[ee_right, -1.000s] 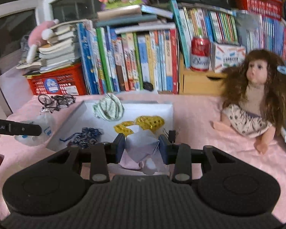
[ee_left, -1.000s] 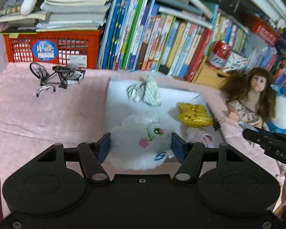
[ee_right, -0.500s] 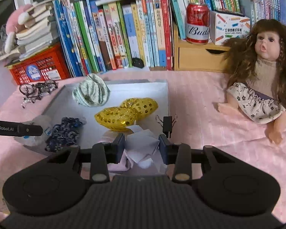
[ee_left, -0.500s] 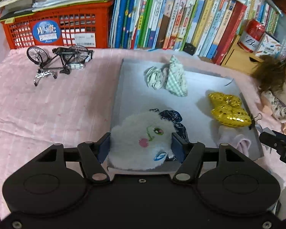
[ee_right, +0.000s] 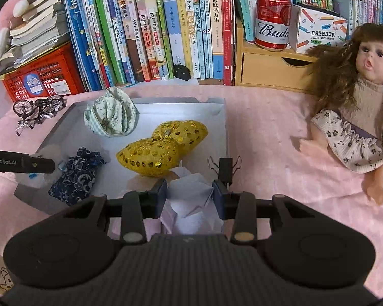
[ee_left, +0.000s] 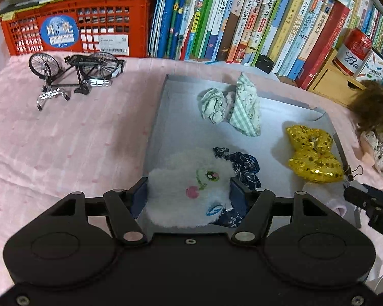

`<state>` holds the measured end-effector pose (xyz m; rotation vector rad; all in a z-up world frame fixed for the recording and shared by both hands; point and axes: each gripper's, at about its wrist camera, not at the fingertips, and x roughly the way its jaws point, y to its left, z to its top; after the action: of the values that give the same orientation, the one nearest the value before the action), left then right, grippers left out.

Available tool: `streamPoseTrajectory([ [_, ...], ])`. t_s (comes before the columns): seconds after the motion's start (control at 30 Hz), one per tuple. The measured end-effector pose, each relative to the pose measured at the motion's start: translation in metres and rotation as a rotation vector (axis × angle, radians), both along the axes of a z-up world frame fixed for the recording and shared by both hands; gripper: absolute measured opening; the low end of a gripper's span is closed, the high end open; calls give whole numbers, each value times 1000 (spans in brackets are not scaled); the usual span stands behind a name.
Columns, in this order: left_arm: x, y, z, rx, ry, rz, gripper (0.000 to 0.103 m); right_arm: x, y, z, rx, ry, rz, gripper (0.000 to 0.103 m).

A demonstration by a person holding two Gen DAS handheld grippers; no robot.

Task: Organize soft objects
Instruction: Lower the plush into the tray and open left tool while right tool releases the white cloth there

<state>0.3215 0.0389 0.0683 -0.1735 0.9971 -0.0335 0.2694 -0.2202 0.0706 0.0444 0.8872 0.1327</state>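
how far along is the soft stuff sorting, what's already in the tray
Already lying in the grey tray: the green checked cloth bundle, gold sequinned bow and navy patterned pouch. In hand: the left tongs grip a white fluffy plush over the tray's near edge; the right tongs grip a pale lilac cloth. Left: releasing both into the tray.

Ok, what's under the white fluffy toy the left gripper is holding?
A dark blue patterned cloth pokes out from beneath the white fluffy toy, over the grey tray. How far the cloth reaches under it is covered by the toy and the left gripper.
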Motion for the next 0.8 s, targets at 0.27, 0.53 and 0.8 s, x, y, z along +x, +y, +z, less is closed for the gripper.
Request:
streamPoseTrajectory([
  [0.27,6,2,-5,-29,33,3,66,11,2,-6,28,60,-15,48],
  [0.53,5,1,-3,-34,15,3,76,10,2,-4,61,58,-14,69],
  [0.8,-4,-3,10,-37,-17,-23,82,3,0,4,81,37,-16,76],
])
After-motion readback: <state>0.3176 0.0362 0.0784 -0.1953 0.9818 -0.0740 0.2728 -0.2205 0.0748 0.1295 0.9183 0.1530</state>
